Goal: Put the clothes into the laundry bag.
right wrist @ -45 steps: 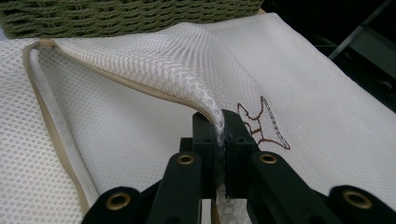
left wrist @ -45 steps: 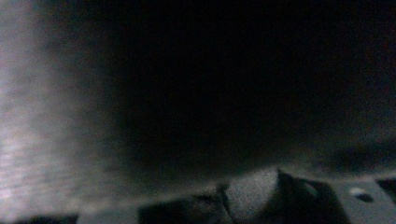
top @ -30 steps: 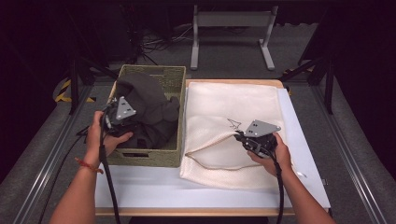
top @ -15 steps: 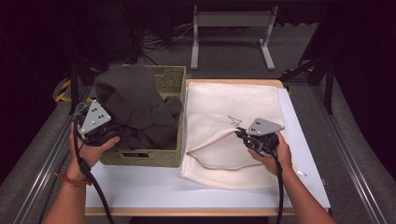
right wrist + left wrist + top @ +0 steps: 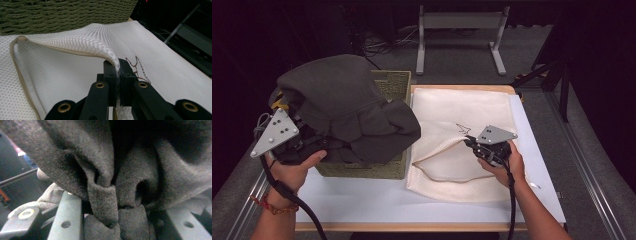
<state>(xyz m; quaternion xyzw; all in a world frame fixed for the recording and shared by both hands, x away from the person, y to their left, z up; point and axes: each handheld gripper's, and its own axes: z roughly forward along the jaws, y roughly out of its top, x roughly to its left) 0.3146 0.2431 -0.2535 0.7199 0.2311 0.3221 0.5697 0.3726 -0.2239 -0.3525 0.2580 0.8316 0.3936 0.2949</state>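
A dark grey garment (image 5: 347, 110) hangs bunched above a woven green basket (image 5: 362, 171), lifted at the basket's left side. My left gripper (image 5: 309, 144) is shut on it, and folds of the garment (image 5: 105, 175) are pinched between the jaws of that gripper (image 5: 125, 220). A white mesh bag (image 5: 462, 112) lies flat on the table to the right of the basket. My right gripper (image 5: 472, 143) is shut on the upper layer at the bag's mouth and holds it raised, so the mouth gapes toward the basket. In the right gripper view, the mesh bag (image 5: 62, 75) sits pinched in my right gripper (image 5: 117, 75).
The white tabletop (image 5: 412, 205) reaches to the front edge below the basket and bag. A metal stand (image 5: 459, 30) stands on the floor behind the table. Rails run along both sides of the table.
My left gripper has risen and moved left, pulling the dark garment up out of the basket. The right gripper and the bag's mouth have stayed where they were.
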